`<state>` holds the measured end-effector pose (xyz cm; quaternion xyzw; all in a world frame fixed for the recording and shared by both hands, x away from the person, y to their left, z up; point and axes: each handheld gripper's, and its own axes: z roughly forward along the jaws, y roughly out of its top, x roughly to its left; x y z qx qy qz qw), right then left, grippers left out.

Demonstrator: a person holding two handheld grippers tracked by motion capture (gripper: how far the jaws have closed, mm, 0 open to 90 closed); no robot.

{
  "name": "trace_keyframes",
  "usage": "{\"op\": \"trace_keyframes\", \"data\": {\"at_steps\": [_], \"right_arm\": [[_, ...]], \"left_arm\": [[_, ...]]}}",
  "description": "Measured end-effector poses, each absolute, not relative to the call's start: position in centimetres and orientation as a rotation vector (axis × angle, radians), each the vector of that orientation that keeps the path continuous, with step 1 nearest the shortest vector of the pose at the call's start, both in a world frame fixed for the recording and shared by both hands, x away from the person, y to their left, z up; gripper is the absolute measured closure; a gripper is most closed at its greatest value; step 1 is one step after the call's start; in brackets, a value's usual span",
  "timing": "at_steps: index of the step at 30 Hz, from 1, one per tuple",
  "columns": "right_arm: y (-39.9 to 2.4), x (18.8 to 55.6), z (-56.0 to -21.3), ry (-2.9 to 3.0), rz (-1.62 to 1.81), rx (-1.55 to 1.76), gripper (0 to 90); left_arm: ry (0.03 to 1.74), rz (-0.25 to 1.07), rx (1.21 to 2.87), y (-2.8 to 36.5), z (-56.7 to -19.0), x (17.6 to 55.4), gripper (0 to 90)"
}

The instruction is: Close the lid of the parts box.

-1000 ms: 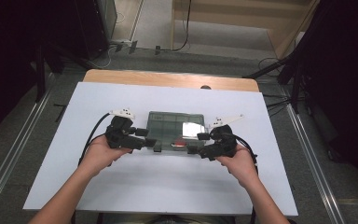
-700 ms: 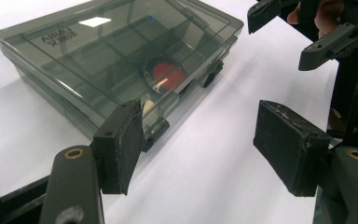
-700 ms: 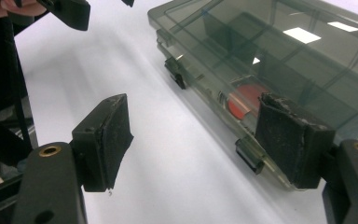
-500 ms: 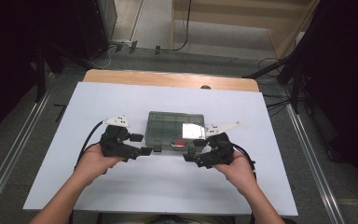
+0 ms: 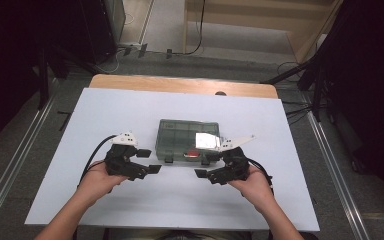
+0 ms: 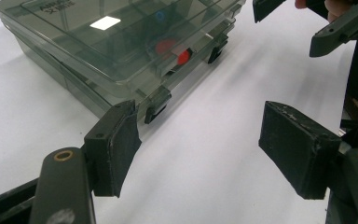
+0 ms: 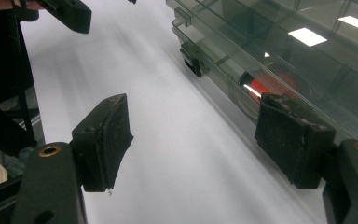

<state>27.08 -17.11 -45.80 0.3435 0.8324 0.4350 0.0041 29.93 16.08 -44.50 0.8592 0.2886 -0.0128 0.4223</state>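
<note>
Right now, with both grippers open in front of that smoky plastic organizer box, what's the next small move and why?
Probably ease the left gripper forward to the near left latch and lift it. The organizer box lies with its lid down and both front latches look fastened. The left gripper's jaws have just been opening and hold nothing. The right gripper is also open, by the other latch.

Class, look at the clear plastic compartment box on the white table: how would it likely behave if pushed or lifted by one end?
The box looks stiff, with hard flat walls, so it should keep its shape. It sits low and flat, so it would probably slide rather than tip. Small red parts inside may shift if it tilts.
</note>
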Motion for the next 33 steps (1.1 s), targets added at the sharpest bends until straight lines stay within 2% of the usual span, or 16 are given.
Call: {"op": "trace_keyframes", "data": {"at_steps": [10,33], "right_arm": [[-16.8,26.8,-46.7,2.62,1.364,1.063,25.9],[-19.1,26.0,-48.5,2.618,1.337,1.097,25.9]], "left_arm": [[0.713,-0.011,2.16,16.7,-45.3,29.3,28.1],[0.714,0.013,2.187,18.5,-46.5,28.5,28.1]]}}
